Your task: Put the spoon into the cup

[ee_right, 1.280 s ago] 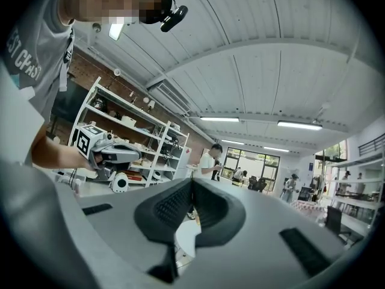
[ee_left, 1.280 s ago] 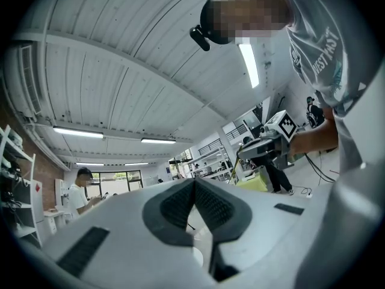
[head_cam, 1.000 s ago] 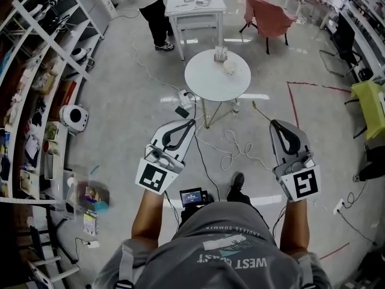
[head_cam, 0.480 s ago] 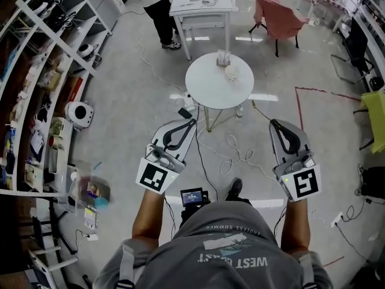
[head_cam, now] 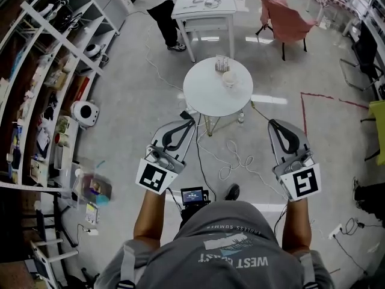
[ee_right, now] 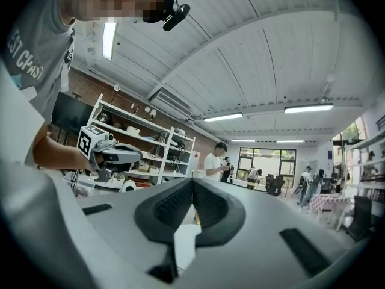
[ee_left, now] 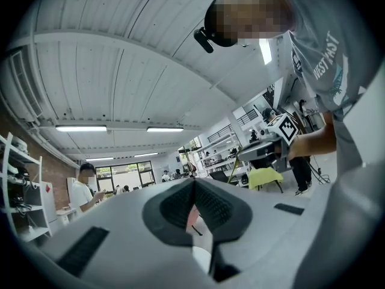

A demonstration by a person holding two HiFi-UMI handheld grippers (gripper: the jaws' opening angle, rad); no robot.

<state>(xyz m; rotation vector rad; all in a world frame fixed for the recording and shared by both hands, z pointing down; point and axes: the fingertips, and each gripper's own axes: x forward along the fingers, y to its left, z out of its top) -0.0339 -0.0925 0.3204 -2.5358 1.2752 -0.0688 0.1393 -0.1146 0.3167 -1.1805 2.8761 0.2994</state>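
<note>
**Cup on the round worktop, upper centre; both hand-held grippers closed and empty**
The cup [head_cam: 229,79] stands on the white worktop [head_cam: 201,94], beside a small holder [head_cam: 222,62]. The spoon is too small to identify. The left hand-held gripper [head_cam: 191,123] and right hand-held gripper [head_cam: 272,123] are mid-frame, well apart from the worktop, jaws together on nothing. This is judged a carry posture before reaching.

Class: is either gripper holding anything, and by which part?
Nothing is held: the left gripper and the right gripper are both shut, with nothing between their jaws.
</note>
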